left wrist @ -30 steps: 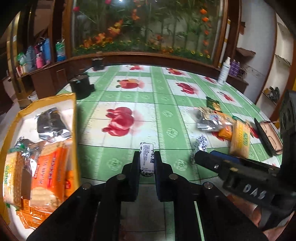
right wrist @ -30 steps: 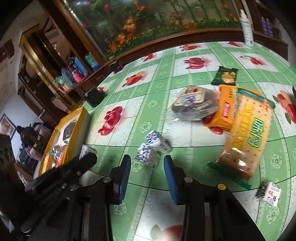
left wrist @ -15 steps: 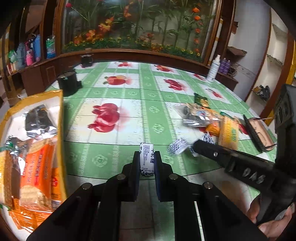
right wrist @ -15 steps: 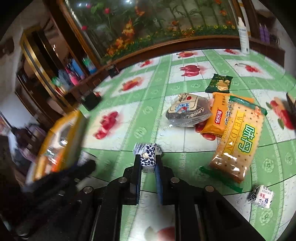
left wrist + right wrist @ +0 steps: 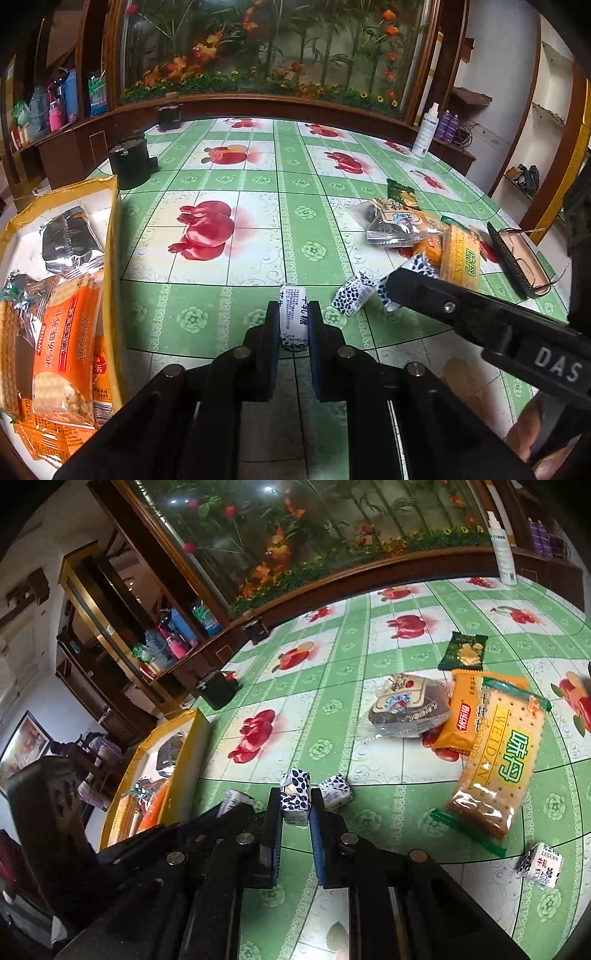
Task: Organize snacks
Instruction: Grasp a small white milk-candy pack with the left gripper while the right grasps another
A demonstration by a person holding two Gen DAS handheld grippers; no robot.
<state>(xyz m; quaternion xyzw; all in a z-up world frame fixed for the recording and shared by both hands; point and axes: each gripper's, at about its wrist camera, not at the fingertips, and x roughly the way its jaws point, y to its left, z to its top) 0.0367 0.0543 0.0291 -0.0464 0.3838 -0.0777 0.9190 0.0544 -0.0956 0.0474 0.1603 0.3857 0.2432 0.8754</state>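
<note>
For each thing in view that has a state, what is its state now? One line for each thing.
Left tool: shut on a white wrapped candy.
Right tool: shut on a blue-spotted candy.
Second spotted candy: lying loose on the tablecloth.
Yellow box: open, with snack packs inside.
WEIDAN cracker pack: sealed, lying flat.
Glasses case: open, with glasses inside.
</note>
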